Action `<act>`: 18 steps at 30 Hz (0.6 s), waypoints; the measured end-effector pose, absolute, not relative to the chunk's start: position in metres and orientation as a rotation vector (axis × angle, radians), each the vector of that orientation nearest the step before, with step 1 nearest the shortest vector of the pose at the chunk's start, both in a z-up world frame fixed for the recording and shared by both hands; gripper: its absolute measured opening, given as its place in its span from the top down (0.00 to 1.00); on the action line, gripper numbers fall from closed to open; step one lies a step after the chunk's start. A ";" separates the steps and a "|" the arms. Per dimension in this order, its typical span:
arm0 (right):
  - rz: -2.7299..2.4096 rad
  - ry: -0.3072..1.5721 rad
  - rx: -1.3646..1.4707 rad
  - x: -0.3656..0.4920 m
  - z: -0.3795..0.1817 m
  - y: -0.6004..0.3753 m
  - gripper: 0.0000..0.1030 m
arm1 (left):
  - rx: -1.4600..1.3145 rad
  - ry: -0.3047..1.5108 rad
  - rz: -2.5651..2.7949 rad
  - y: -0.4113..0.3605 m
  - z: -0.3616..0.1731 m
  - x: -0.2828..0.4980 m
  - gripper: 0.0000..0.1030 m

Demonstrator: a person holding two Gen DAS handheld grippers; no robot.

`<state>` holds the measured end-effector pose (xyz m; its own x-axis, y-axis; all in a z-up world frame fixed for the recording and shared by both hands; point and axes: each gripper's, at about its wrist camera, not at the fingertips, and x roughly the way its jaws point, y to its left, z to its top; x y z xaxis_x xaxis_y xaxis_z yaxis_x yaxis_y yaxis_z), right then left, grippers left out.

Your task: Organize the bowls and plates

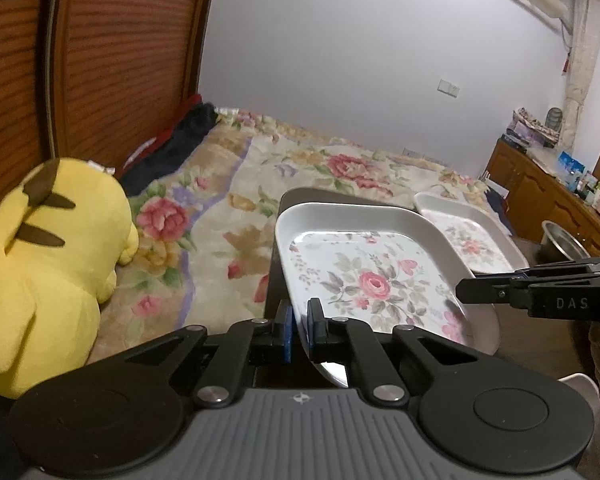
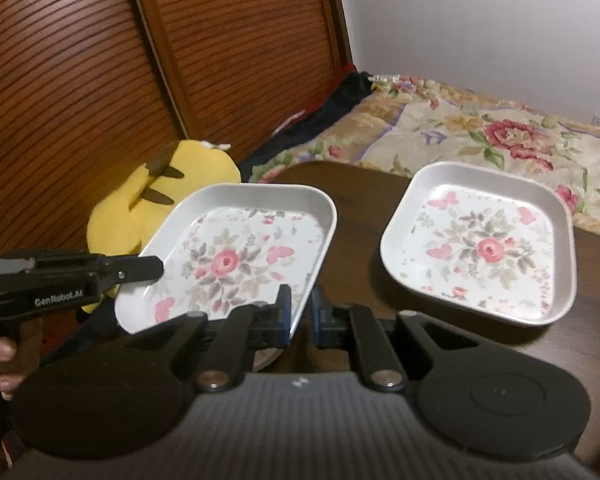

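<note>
Plates remain unstacked. Left wrist view: your left gripper (image 1: 300,328) pinches the near rim of the nearer floral plate (image 1: 372,280), which is tilted above the dark table (image 1: 276,280); the second plate (image 1: 472,240) lies beyond, and a steel bowl (image 1: 560,240) sits far right, untouched.

Right wrist view: your right gripper (image 2: 300,312) appears clamped on the same plate's right edge, though blur leaves contact uncertain. Stacking is outstanding.

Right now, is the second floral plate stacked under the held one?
No, the second plate lies apart on the dark table, right of the held plate.
</note>
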<state>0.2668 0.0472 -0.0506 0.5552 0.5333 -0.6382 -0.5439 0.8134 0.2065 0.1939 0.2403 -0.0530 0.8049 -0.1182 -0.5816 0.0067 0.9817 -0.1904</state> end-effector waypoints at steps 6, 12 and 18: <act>0.635 0.704 0.012 0.248 -0.033 0.026 0.89 | -0.154 0.595 -0.085 0.222 -0.033 0.177 0.91; 0.611 0.655 0.020 0.230 -0.017 0.002 0.89 | -0.137 0.565 -0.111 0.199 -0.017 0.162 0.91; 0.579 0.628 0.042 0.213 -0.011 -0.022 0.89 | -0.122 0.552 -0.147 0.178 -0.009 0.151 0.91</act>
